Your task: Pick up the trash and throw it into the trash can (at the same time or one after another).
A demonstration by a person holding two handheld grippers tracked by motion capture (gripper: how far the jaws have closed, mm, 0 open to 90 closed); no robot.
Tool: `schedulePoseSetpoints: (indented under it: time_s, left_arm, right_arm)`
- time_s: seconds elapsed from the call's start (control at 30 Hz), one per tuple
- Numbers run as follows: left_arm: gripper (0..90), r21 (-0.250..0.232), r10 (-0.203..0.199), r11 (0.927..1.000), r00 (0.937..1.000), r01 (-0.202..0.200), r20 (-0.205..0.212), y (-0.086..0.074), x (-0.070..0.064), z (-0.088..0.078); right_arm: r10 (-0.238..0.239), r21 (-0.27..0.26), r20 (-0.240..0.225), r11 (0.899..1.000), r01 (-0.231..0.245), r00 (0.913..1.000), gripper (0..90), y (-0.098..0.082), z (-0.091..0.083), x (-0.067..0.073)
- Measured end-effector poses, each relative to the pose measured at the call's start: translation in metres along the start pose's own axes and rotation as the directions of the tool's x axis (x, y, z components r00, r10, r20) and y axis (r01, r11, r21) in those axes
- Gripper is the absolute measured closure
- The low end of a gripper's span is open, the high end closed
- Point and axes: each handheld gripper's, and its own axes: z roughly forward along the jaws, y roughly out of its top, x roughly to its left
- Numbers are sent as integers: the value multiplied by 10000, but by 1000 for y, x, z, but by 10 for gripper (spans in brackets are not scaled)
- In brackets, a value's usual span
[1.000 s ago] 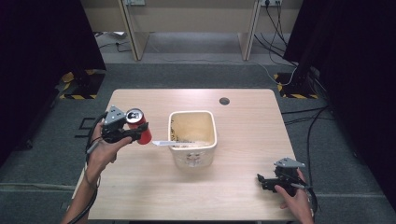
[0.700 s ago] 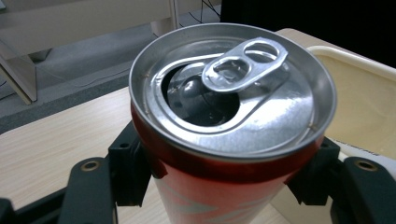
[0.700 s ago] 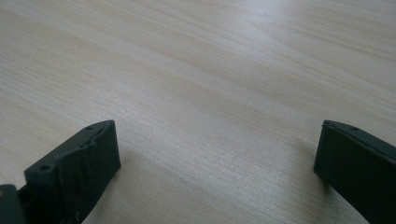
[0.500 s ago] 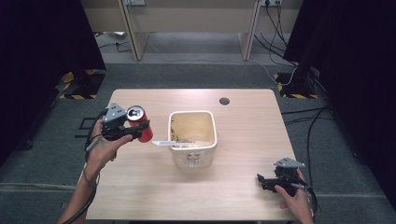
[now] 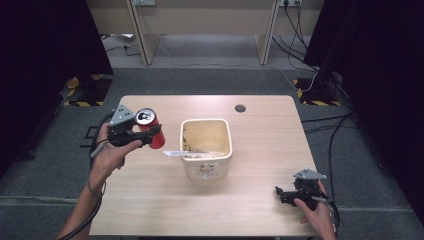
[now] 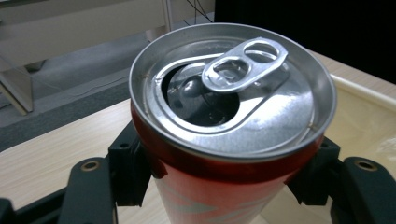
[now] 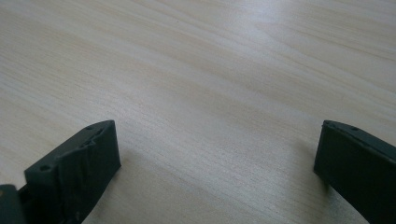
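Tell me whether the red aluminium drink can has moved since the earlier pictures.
Yes: the red aluminium drink can, clamped in the left gripper, rose slightly beside the cream plastic bin.

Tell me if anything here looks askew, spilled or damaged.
One thing stands out: the red can clamped in the left tool is already open, its tab lifted over a dark mouth. A white strip juts over the rim of the tub. No spill shows on the table.

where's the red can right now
In the high view the red can is at the table's left side, clamped in the left hand-held gripper, just left of the cream tub.
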Motion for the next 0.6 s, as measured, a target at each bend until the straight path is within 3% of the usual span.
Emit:
schedulePoseSetpoints:
  time_s: [0.6]
  left_arm:
    - [334,-358,201,9992,9992,-189,346,34,-12,-3]
  right_arm:
    - [-33,-16,10,10000,33,10000,2,0,0,0]
